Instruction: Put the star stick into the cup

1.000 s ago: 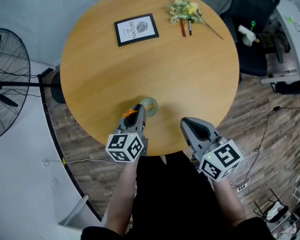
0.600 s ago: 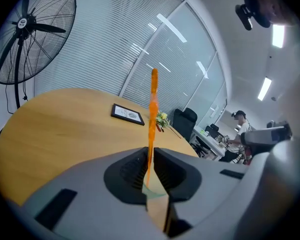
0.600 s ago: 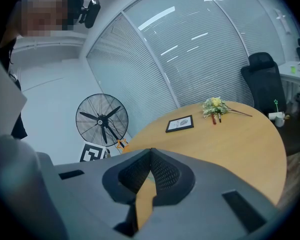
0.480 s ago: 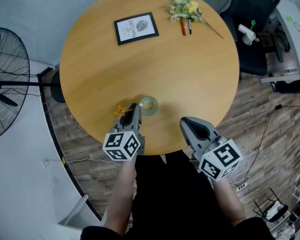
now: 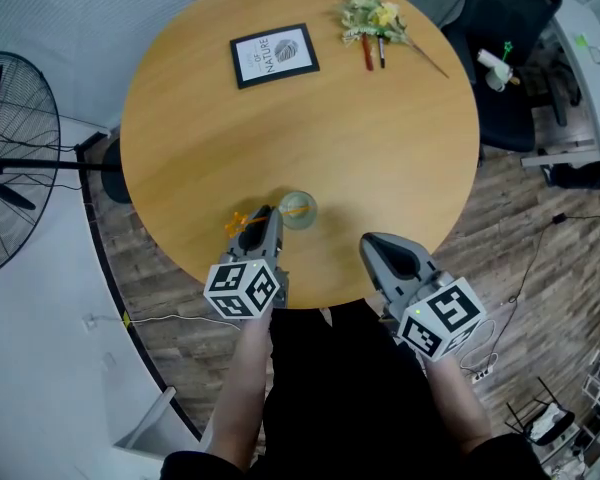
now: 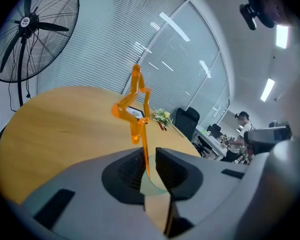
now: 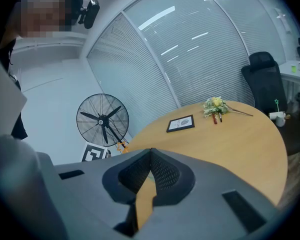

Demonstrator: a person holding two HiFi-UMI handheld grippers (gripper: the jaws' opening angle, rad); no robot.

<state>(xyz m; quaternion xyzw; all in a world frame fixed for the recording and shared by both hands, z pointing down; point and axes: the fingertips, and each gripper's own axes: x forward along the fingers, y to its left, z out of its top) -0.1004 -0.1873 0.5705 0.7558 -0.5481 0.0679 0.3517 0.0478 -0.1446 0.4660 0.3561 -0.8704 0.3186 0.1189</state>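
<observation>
An orange star stick [image 6: 135, 109] is clamped by its thin stem in the left gripper [image 5: 264, 220] and held upright, just left of a clear cup [image 5: 297, 209] at the near edge of the round table [image 5: 380, 138]. The right gripper [image 5: 372, 246] is held to the right of the cup, its jaws pressed together with nothing between them.

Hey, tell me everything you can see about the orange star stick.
The star stick looks like translucent orange plastic: an open star outline on top of a thin straight stem. It stands nearly upright with the star uppermost, its stem clamped between the jaws of the left gripper, which is all that visibly touches it. It is held over the round wooden table, close by the clear cup. The jaws hide its lower tip.
</observation>
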